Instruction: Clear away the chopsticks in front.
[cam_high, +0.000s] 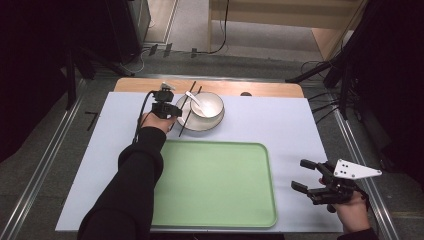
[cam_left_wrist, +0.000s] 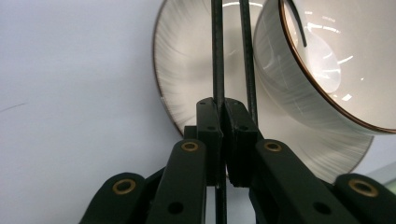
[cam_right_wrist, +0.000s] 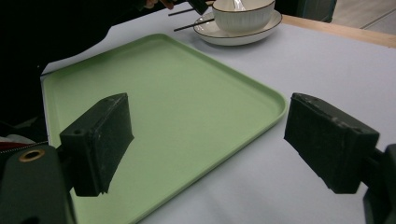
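- Left gripper (cam_high: 172, 107) sits at the far left of the table (cam_high: 280, 125), at the left edge of the plate (cam_high: 216, 122); jaws closed on one chopstick (cam_left_wrist: 217, 70).
- In the left gripper view that chopstick runs up between the pads (cam_left_wrist: 208, 123) and on across the plate rim; the second chopstick (cam_left_wrist: 247, 56) lies just to its right, outside the jaws, close against the bowl (cam_left_wrist: 327, 70) wall.
- High view: both chopsticks lie slanted across the left part of the plate, ends overhanging the rim near and far.
- Bowl stands on the plate, right of the chopsticks; a white spoon (cam_high: 196, 102) rests in it, handle toward the far left.
- Obstruction: the bowl wall is just beside the free chopstick, leaving little room on that side of the jaws.
- Green tray (cam_high: 220, 200) lies nearer the person, apart from the plate, nothing on it.
- Right gripper (cam_high: 306, 175) hovers at the near right, off the tray's right edge; jaws wide apart, holding nothing.
- Right gripper view: tray corner lies between the jaws; plate and bowl well beyond.
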